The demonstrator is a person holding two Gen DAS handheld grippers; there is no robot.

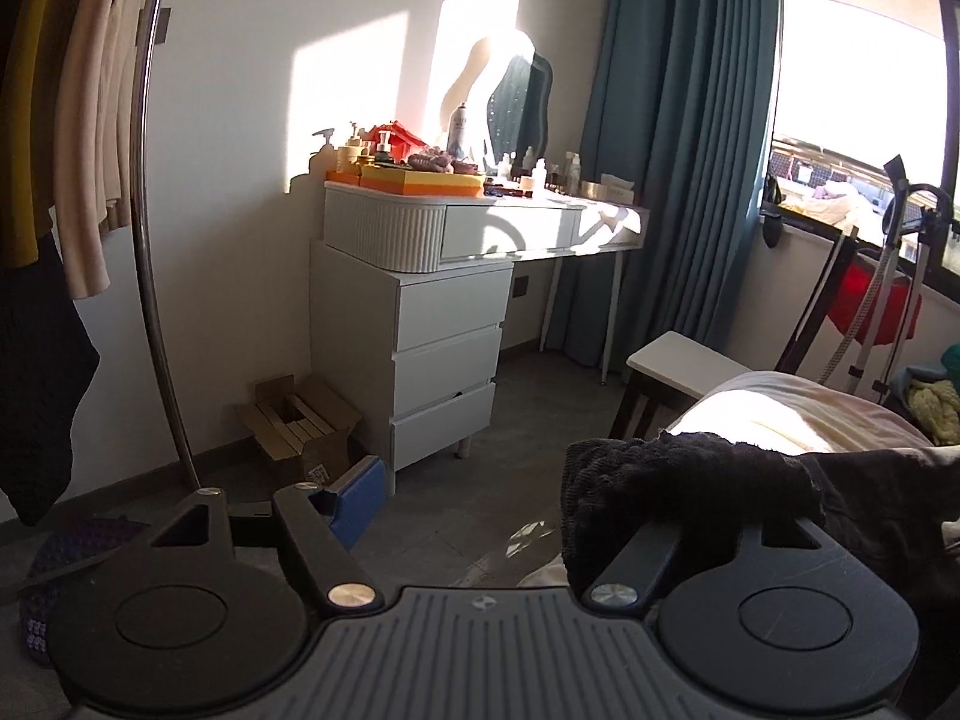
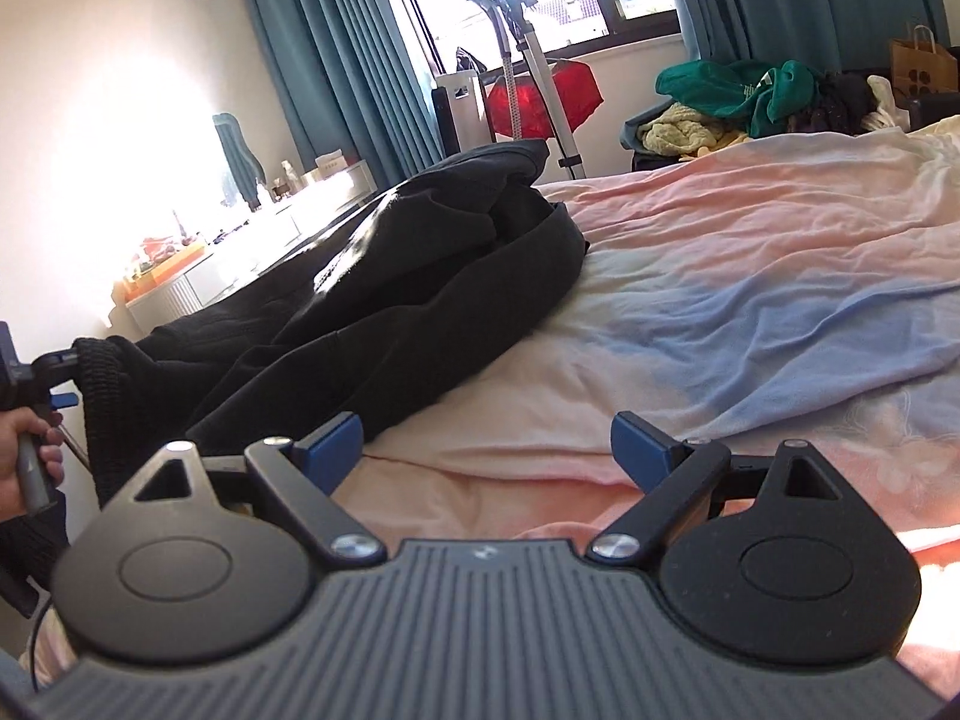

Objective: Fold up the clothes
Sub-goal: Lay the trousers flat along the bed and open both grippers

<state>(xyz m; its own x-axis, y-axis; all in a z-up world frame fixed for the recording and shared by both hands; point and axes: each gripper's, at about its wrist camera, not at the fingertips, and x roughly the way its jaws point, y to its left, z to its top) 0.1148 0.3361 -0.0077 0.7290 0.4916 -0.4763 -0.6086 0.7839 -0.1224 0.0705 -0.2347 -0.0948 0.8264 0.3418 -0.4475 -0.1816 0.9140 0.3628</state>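
A black garment lies crumpled along the left side of the bed. In the left wrist view its ribbed cuff drapes over the right finger and hides it. My left gripper stands wide open, its left finger out over the floor beside the bed. In the right wrist view the left gripper sits at the cuff's edge at far left. My right gripper is open and empty, low over the pink and blue sheet, right of the garment.
A white dresser and vanity with bottles stands by the wall. A clothes rack with hanging clothes is at left. A cardboard box sits on the floor. A clothes pile and steamer stand are beyond the bed.
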